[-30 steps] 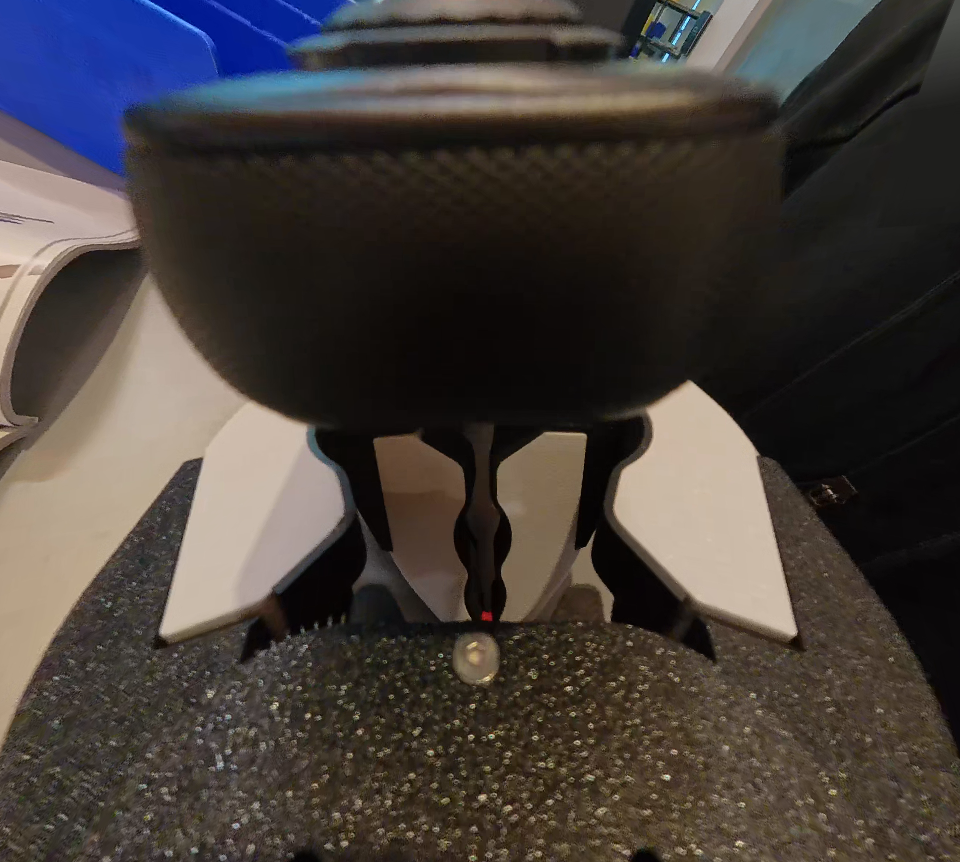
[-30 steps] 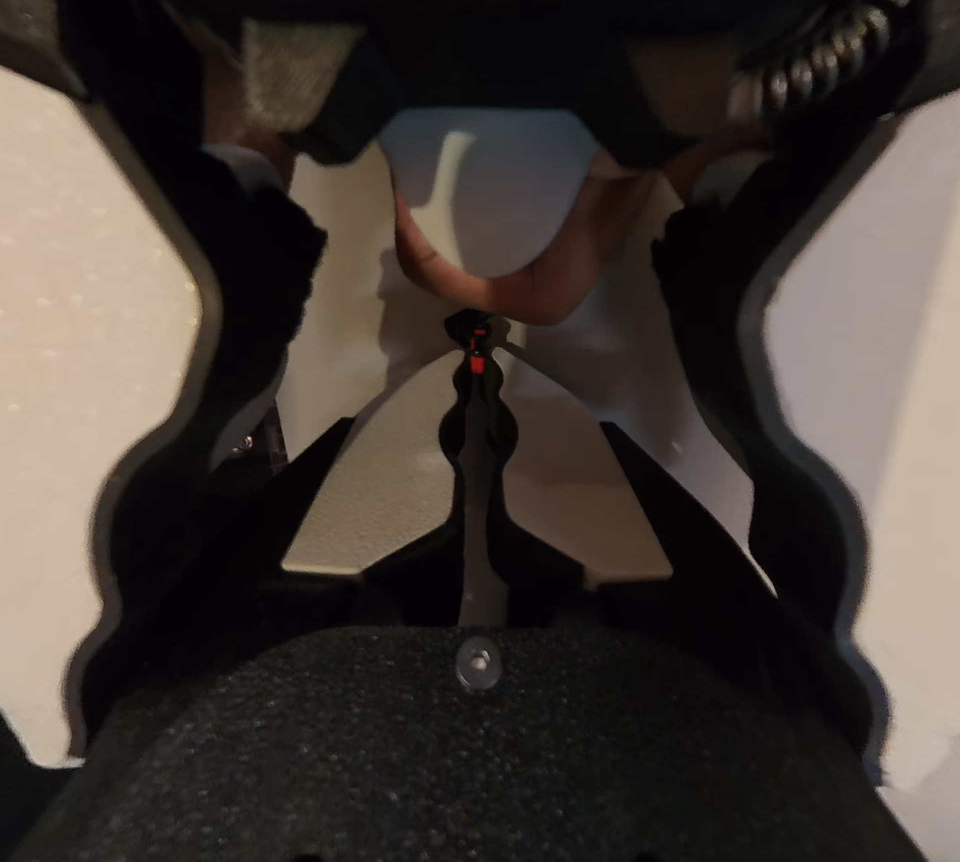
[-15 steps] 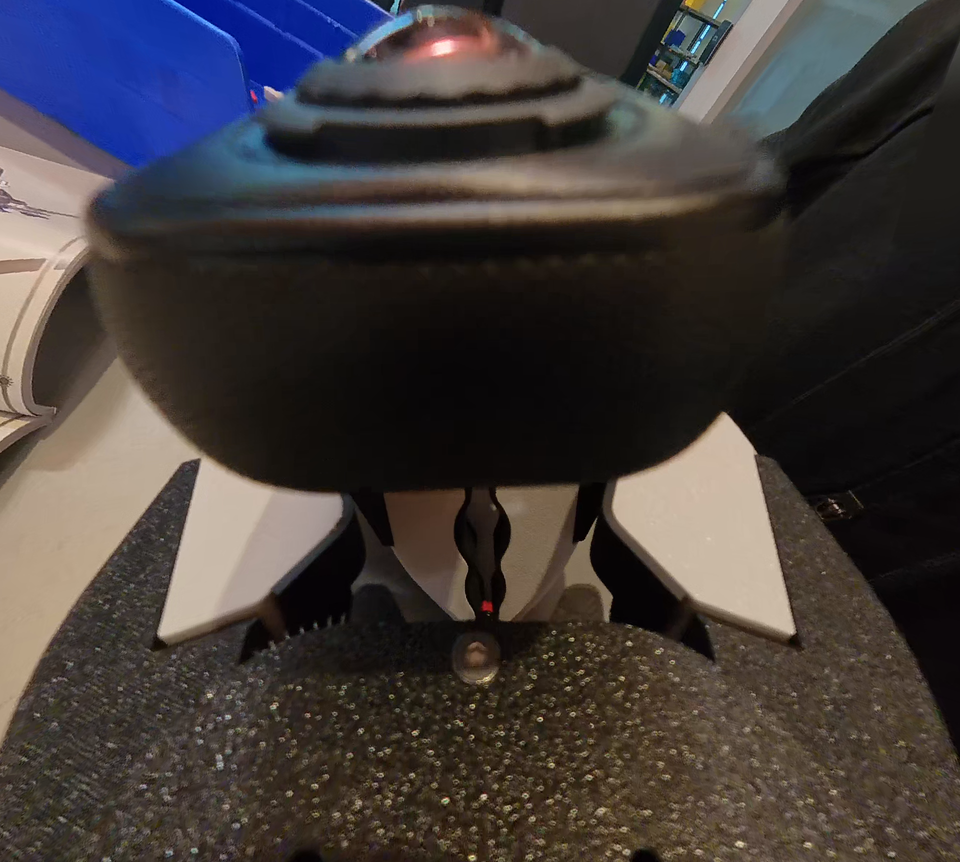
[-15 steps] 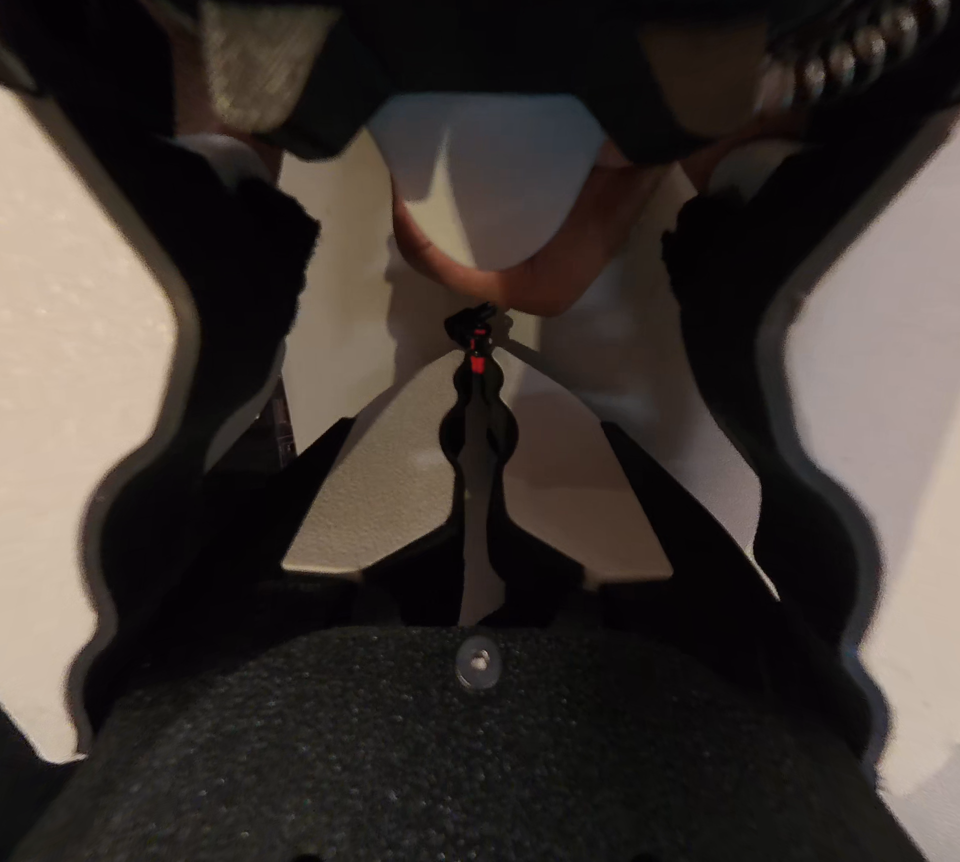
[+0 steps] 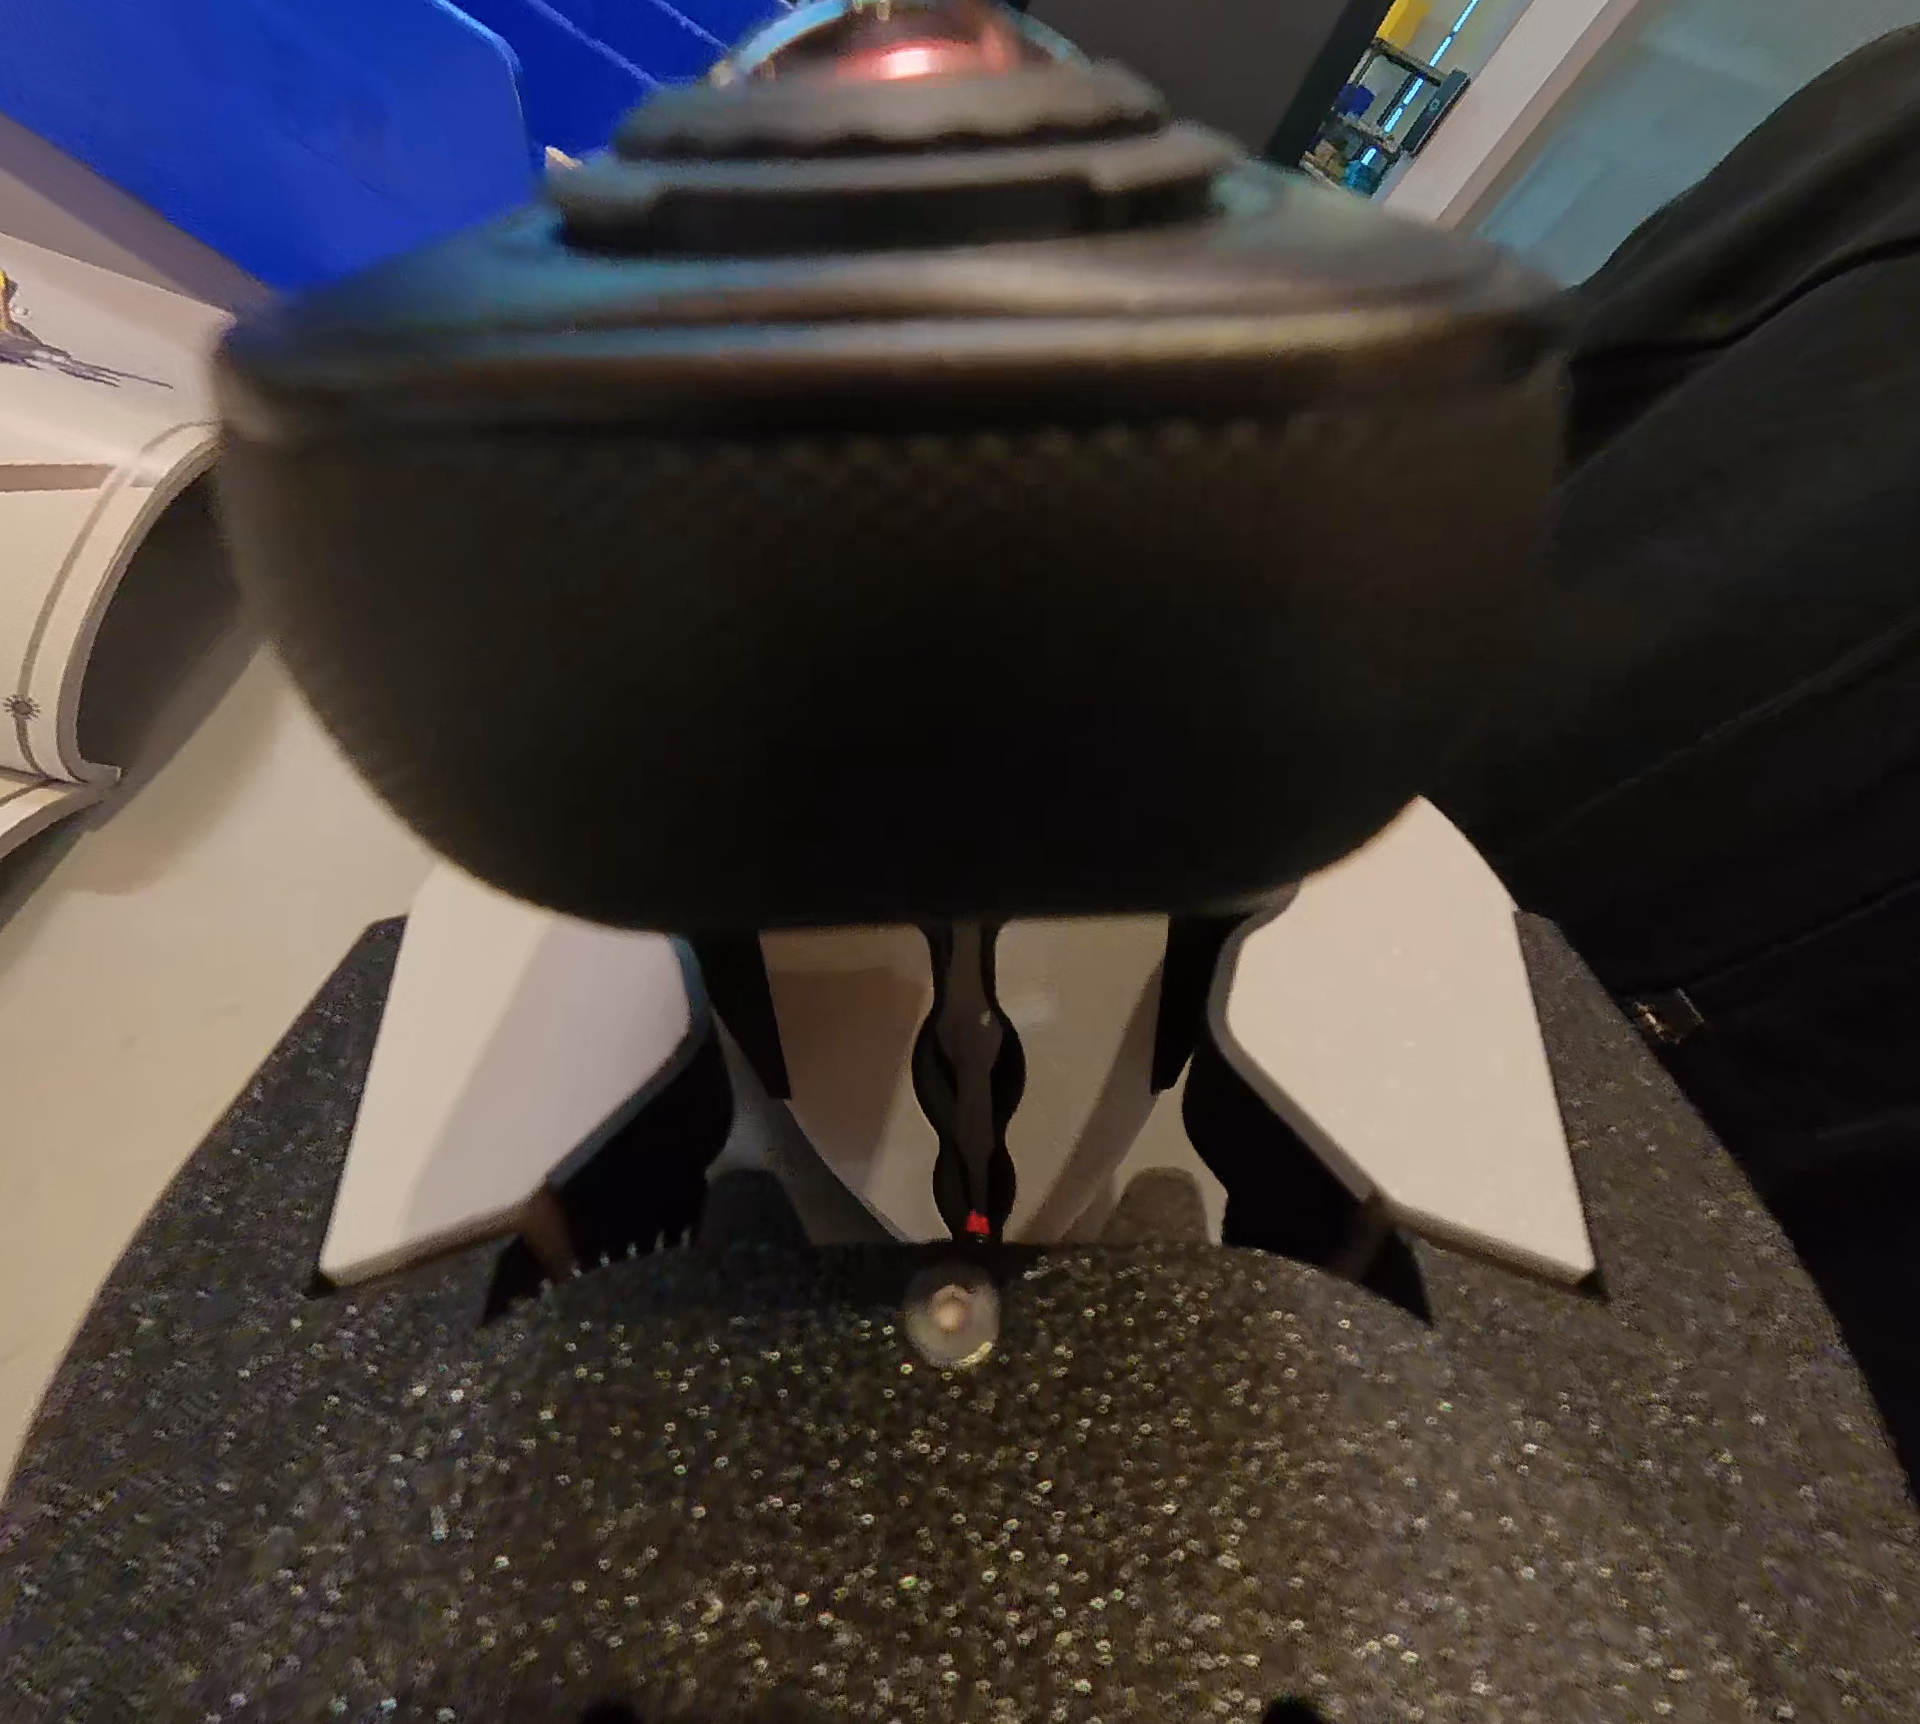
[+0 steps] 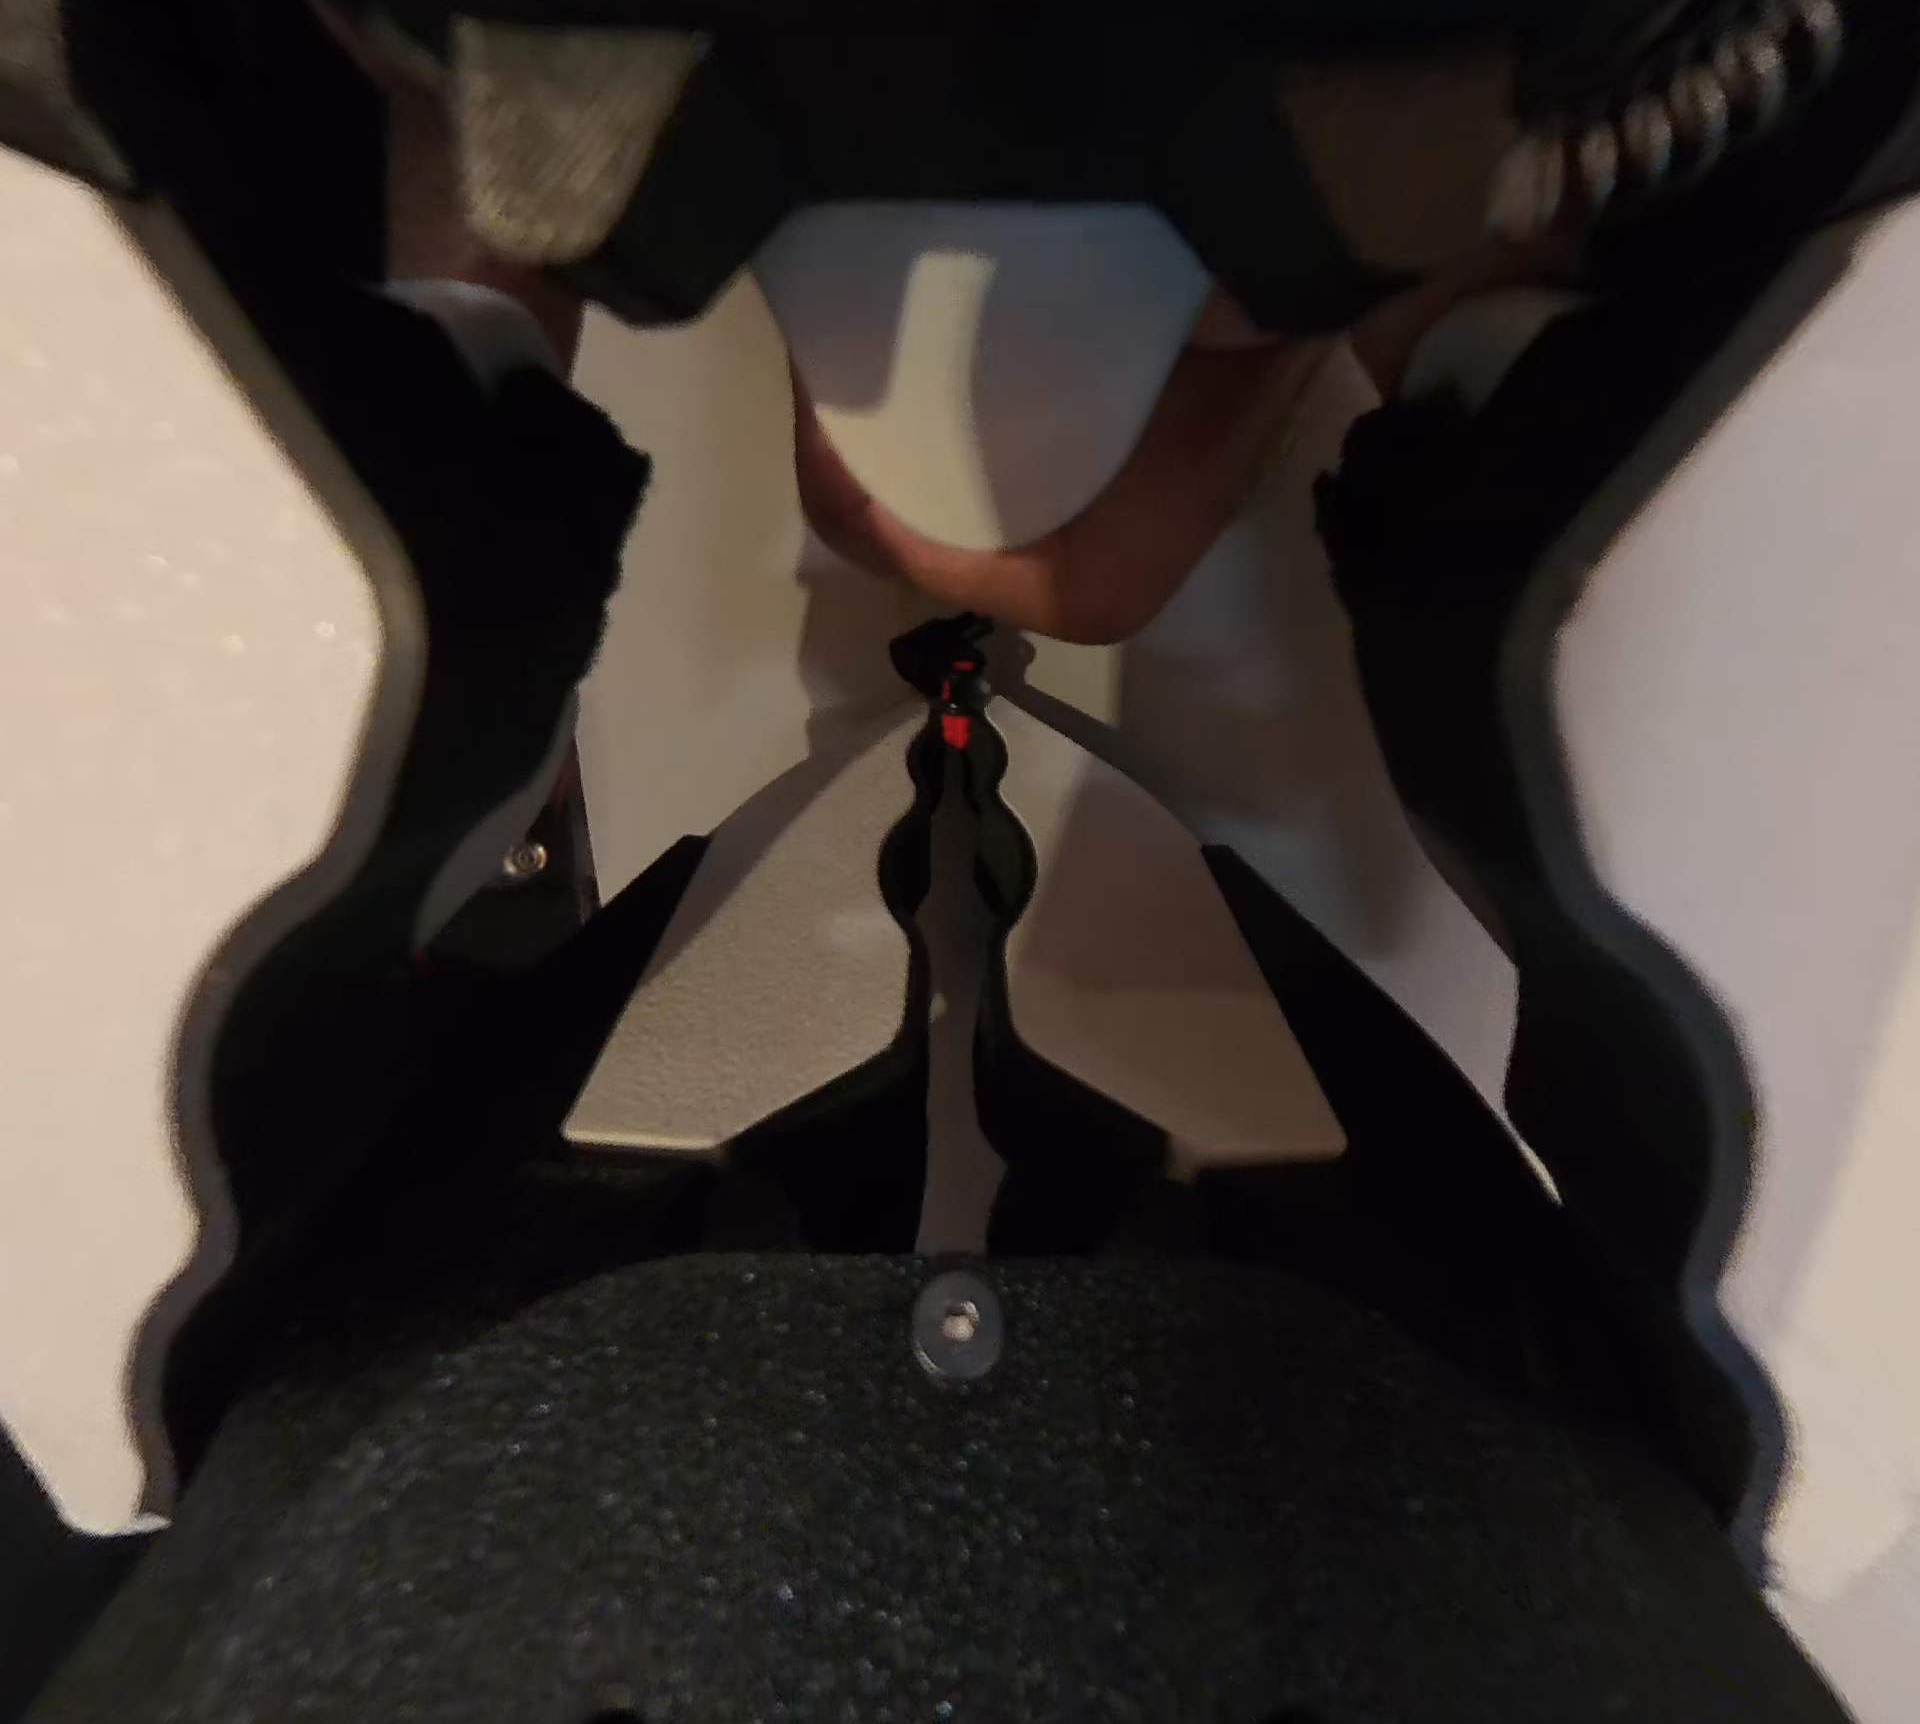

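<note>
Compared with a second ago, the black camera housing (image 5: 883, 583) is sitting lower in the left wrist view, baring more of its glassy lens dome (image 5: 883, 38).

That housing is riding on the right gripper (image 6: 951, 718), whose wavy black jaws are closing tip to tip, with nothing showing between them. They are pointing at 12 o'clock toward a finger (image 6: 1039, 573) curling round a smooth white handle.

The left gripper (image 5: 960, 673) is facing it nose to nose. Its fingers (image 6: 312, 843) are spreading wide at 9 and 3 o'clock, seemingly to let the other nest between. Blue plastic bins (image 5: 260, 64) are standing at 10 o'clock.
</note>
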`<state>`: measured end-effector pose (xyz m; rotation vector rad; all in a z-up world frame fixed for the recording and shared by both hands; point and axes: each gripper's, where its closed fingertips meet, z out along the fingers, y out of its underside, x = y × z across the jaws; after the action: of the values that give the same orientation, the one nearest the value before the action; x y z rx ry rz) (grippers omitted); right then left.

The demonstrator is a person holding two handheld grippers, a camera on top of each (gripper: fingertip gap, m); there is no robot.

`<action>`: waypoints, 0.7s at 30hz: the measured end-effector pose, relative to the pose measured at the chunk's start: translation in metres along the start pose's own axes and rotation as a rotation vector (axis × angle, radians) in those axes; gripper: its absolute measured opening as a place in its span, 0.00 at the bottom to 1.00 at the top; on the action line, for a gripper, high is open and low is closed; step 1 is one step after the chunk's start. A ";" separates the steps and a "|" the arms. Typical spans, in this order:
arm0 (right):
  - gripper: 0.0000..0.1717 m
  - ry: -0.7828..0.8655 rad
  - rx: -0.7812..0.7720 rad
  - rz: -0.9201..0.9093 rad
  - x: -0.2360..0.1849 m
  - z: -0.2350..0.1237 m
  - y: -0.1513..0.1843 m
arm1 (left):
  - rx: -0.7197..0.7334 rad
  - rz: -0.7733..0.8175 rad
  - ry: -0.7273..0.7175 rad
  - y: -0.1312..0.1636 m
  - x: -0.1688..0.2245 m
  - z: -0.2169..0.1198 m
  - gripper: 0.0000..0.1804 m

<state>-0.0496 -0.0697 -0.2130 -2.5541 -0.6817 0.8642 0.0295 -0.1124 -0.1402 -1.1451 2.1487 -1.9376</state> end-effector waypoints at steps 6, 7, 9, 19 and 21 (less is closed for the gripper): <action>0.01 -0.008 0.142 -0.035 0.005 0.006 -0.020 | -0.022 -0.003 -0.032 0.005 -0.006 -0.008 0.62; 0.01 -0.007 0.161 -0.034 0.005 0.006 -0.022 | -0.024 -0.001 -0.031 0.005 -0.006 -0.008 0.62; 0.01 -0.001 0.168 -0.036 0.005 0.006 -0.023 | -0.026 0.005 -0.030 0.005 -0.005 -0.008 0.63; 0.01 0.015 0.176 -0.042 0.005 0.008 -0.025 | -0.031 0.023 -0.029 0.006 -0.004 -0.009 0.62; 0.01 0.020 0.181 -0.045 0.006 0.008 -0.025 | -0.033 0.029 -0.031 0.006 -0.004 -0.009 0.63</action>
<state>-0.0586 -0.0450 -0.2097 -2.3755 -0.6223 0.8439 0.0248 -0.1030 -0.1451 -1.1350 2.1777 -1.8674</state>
